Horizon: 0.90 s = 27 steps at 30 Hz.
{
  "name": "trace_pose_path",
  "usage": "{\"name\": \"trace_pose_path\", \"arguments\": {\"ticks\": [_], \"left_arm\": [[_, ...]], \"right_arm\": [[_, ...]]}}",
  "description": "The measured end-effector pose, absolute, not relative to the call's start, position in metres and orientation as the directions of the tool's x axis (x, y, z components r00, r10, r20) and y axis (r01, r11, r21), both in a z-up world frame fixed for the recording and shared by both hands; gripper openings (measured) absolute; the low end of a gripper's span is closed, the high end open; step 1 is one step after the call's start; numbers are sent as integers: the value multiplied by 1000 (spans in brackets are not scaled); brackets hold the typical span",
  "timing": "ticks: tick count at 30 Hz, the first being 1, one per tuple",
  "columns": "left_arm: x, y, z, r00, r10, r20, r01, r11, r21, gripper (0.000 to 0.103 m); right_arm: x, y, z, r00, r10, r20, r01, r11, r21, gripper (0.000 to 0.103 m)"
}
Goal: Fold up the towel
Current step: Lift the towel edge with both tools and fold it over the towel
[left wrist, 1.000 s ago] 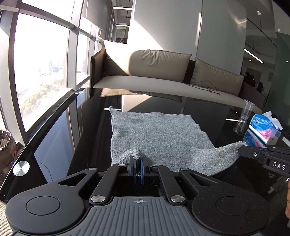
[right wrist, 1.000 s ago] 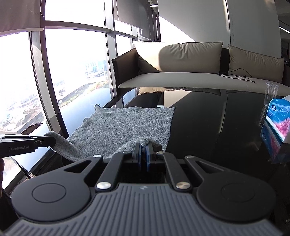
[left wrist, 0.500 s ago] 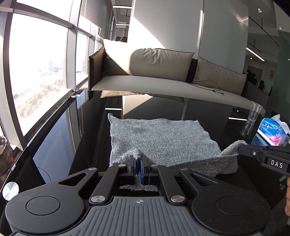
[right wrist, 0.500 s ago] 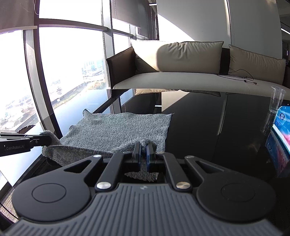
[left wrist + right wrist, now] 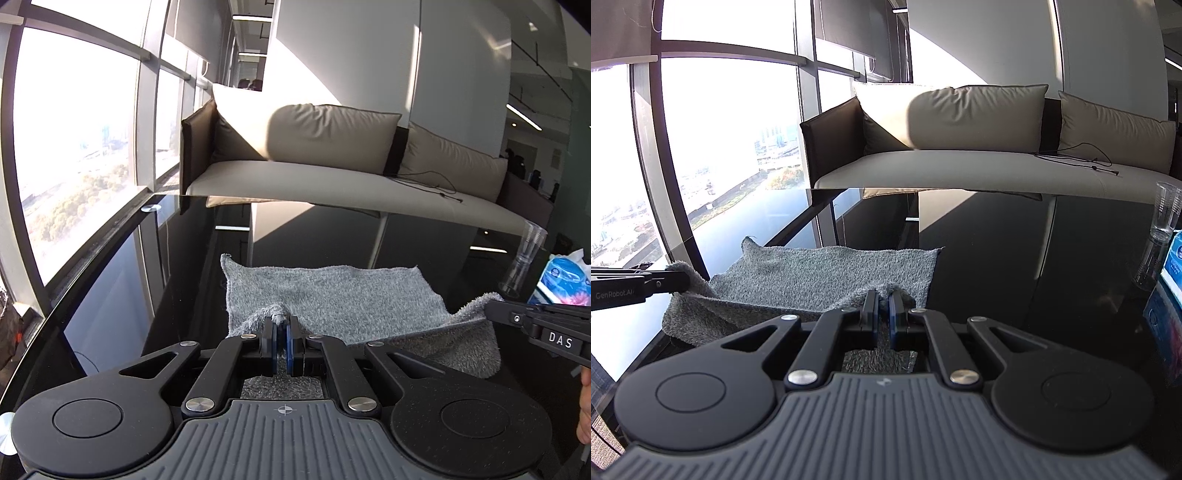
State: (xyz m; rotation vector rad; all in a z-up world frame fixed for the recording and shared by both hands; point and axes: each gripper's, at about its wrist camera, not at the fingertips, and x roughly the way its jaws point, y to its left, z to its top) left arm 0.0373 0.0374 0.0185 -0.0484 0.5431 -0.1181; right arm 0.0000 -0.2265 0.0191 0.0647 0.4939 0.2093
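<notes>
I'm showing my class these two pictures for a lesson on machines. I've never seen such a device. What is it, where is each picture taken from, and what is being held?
There is no robot arm here: a person holds a hand-held gripper in each hand, each with its own camera looking forward along its jaws. One picture comes from the left gripper, the other from the right gripper. A grey towel lies on a glossy black table. Each pair of jaws is shut on a near corner of it, lifted off the table. A clear plastic cup and a blue tissue pack stand to the right.
</notes>
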Motion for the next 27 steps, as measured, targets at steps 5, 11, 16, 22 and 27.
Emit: {"name": "trace_pose_path", "arguments": {"ticks": [5,11,16,22,27], "left_arm": [[49,37,17,848,-120,-516,96,993,-73,4],[63,37,17,849,-118,-515,94,993,-72,4],[75,37,20,850,-115,-514,92,993,-69,4],[89,38,21,851,-106,-514,84,994,-66,4],[100,39,22,852,-99,-514,76,995,-65,4]], "right_arm": [[15,-226,18,859,215,-465,-185,977,110,5],[32,-226,16,858,215,-466,-187,977,107,5],[44,-228,17,856,220,-467,-187,975,116,5],[62,-230,16,853,225,-471,-182,974,135,5],[75,-229,16,852,227,-472,-184,974,135,5]]}}
